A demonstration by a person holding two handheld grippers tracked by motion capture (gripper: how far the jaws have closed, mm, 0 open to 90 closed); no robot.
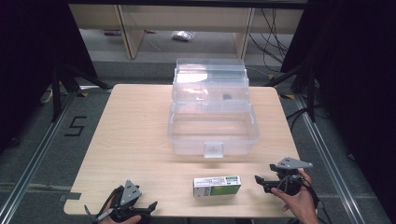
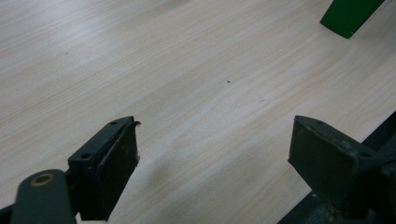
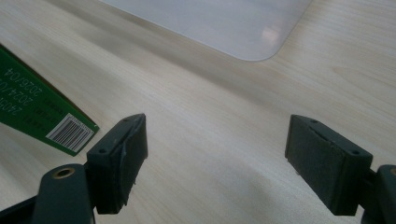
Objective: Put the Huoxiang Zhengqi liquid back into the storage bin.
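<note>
A pale wooden desk (image 1: pixel 135 140) carries a clear plastic box (image 1: pixel 212 126) standing open near its middle. A green and white carton (image 1: pixel 217 185) lies flat near the front edge, between both tools. The right tool (image 1: pixel 262 180) and left tool (image 1: pixel 144 209) hover empty, jaws spread.

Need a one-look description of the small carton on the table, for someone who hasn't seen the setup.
Start at the wooden table and find the big clear plastic bin in its middle. Nearer the person, by the front edge, lies a small flat box. It is the only green-and-white, opaque thing there, with a barcode at one end.
</note>
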